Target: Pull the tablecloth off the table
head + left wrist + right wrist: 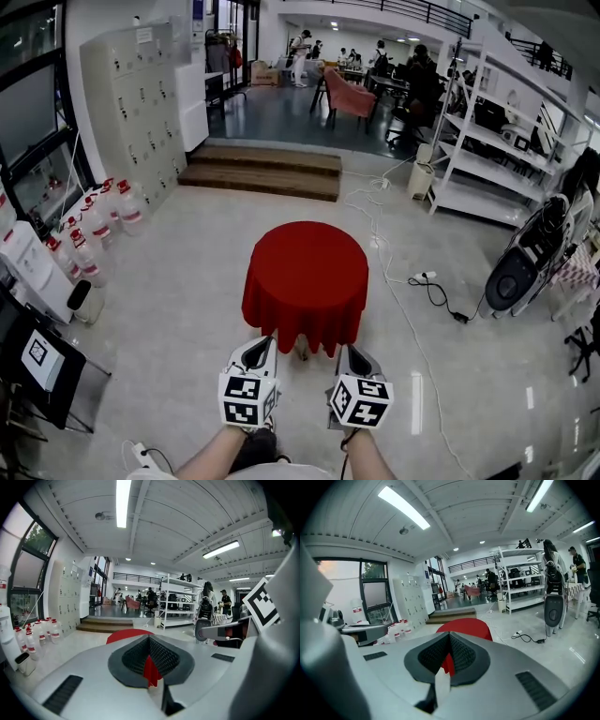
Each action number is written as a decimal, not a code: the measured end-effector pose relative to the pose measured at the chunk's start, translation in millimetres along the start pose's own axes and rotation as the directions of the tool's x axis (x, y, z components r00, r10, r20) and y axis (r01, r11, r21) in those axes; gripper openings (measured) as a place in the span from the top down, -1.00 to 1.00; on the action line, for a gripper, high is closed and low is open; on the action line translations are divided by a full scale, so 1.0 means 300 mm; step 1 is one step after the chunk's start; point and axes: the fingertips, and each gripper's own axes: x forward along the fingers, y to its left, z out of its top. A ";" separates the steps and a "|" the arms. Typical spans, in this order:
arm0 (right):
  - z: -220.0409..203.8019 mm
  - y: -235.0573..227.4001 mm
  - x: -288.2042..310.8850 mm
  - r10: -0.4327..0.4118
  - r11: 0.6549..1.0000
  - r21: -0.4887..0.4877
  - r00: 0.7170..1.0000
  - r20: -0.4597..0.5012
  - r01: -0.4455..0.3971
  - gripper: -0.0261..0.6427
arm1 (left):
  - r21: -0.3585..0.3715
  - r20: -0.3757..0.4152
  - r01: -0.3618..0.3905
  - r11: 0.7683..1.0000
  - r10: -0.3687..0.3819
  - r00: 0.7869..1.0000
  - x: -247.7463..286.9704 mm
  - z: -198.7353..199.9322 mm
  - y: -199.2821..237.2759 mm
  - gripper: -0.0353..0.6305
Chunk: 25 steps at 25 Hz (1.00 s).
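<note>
At the near hem of the red tablecloth, the left gripper and the right gripper each have their jaws closed tight on a pinch of fabric. The cloth hangs draped mid-floor, just beyond them.

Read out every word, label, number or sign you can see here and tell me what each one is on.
Nothing here is legible.
Notice on the lockers: too small to read.
Labels on the water bottles: too small.
Blue sign on the wall: blurred.
Square markers on the left claw and right claw: patterns only, no letters.
Tablecloth: plain, no print.
</note>
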 end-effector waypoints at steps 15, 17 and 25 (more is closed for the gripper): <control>0.118 -0.115 0.180 -0.078 0.997 -0.017 0.997 0.029 0.078 0.85 | -0.010 0.050 0.061 0.998 -0.061 0.997 0.250 0.086 0.048 0.85; 0.146 -0.120 0.222 -0.082 0.996 -0.021 0.996 0.035 0.083 0.85 | -0.008 0.055 0.070 0.998 -0.069 0.996 0.297 0.107 0.067 0.85; 0.248 -0.133 0.414 -0.104 0.994 -0.032 0.994 0.037 0.105 0.85 | -0.006 0.062 0.098 0.995 -0.098 0.993 0.502 0.197 0.159 0.85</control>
